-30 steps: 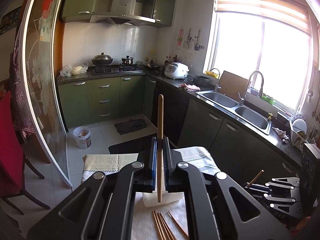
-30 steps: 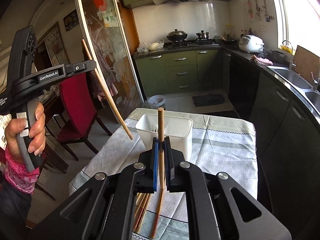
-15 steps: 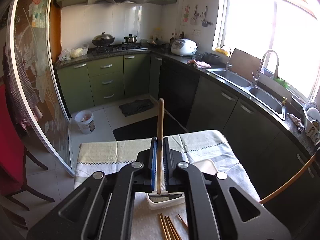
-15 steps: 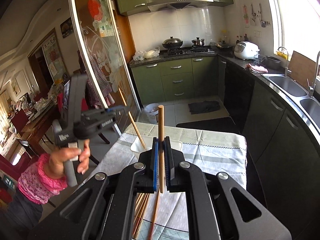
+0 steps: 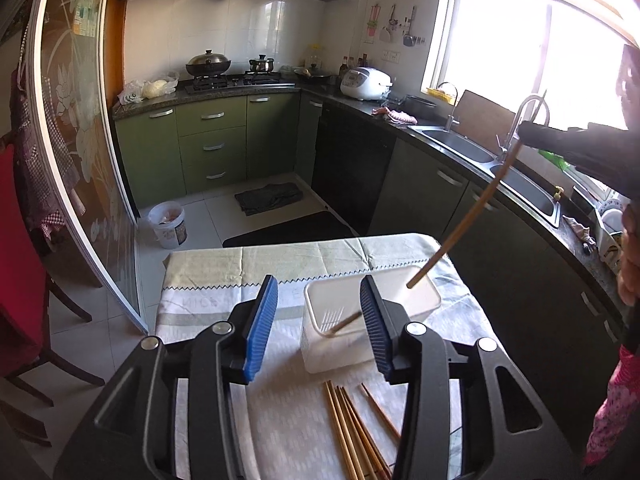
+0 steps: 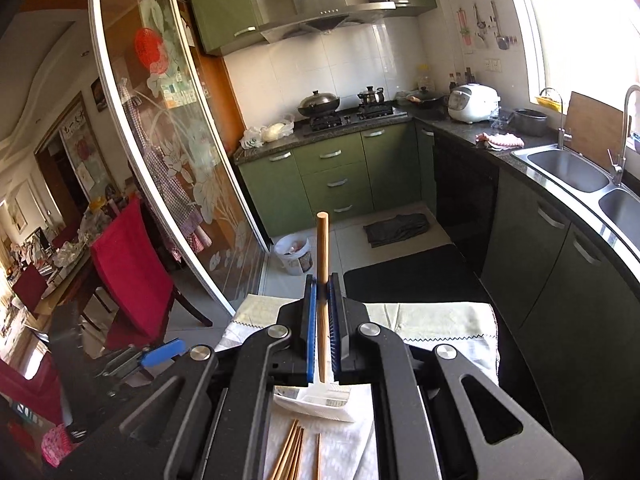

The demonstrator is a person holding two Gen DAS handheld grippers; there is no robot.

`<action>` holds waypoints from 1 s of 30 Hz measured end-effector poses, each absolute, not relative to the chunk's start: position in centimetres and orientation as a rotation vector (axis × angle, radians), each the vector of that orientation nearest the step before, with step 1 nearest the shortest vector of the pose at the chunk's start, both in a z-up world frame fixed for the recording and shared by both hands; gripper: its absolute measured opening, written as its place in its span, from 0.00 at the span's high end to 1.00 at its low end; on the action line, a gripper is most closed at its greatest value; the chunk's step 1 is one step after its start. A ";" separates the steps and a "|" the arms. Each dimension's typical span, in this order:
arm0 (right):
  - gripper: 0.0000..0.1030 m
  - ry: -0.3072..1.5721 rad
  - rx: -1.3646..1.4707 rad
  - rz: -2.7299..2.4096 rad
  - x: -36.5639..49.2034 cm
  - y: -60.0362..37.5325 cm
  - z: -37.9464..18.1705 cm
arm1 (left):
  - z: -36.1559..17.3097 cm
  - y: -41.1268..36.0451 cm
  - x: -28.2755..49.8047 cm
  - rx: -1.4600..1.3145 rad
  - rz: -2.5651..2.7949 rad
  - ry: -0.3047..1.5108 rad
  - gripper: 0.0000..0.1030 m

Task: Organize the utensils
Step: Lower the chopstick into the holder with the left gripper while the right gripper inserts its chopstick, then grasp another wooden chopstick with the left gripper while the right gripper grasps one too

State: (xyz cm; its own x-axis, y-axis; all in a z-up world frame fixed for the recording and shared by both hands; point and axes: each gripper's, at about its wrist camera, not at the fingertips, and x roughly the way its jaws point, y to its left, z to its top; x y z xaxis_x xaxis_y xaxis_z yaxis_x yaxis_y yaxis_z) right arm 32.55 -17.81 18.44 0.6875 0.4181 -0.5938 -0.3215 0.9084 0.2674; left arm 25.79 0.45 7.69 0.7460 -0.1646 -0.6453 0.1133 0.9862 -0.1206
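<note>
My left gripper [image 5: 318,320] is open and empty above the table, its blue pads either side of a white plastic utensil bin [image 5: 372,316]. One chopstick [image 5: 343,325] lies inside the bin. My right gripper [image 6: 322,328] is shut on a wooden chopstick [image 6: 322,280] held upright; in the left wrist view this chopstick [image 5: 468,216] slants down with its tip over the bin's far end. The bin [image 6: 316,400] shows partly under the right gripper. Several loose chopsticks [image 5: 352,432] lie on the tablecloth in front of the bin, and also show in the right wrist view [image 6: 290,456].
The table has a pale green and white cloth [image 5: 280,264]. A red chair [image 6: 132,264] stands left of it by a sliding glass door [image 5: 80,160]. Green cabinets, a sink [image 5: 520,184] and counter run along the right. A bucket [image 5: 168,224] stands on the floor.
My left gripper has opened and let go of its chopstick, which now lies in the bin. The right gripper has brought its chopstick up over the bin.
</note>
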 end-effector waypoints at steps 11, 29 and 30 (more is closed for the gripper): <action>0.89 0.873 0.080 0.421 35.9 -14.6 9.0 | 0.2 0.4 22.3 -0.076 -0.193 0.955 0.60; 0.67 0.817 0.080 0.535 21.9 -20.6 6.6 | -11.4 -3.4 25.4 -0.011 -0.091 1.220 0.62; 0.67 0.831 0.089 0.537 21.4 -21.0 5.8 | -11.7 -3.4 25.6 -0.013 -0.089 1.230 0.62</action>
State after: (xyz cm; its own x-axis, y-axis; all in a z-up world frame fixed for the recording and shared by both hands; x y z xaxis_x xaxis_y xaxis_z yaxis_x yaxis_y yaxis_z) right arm 21.43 -21.00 5.81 0.5493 0.4868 -0.6792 -0.4187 0.8637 0.2805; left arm 25.64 -3.41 -11.72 0.3315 -0.0748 -0.9405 0.0606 0.9965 -0.0579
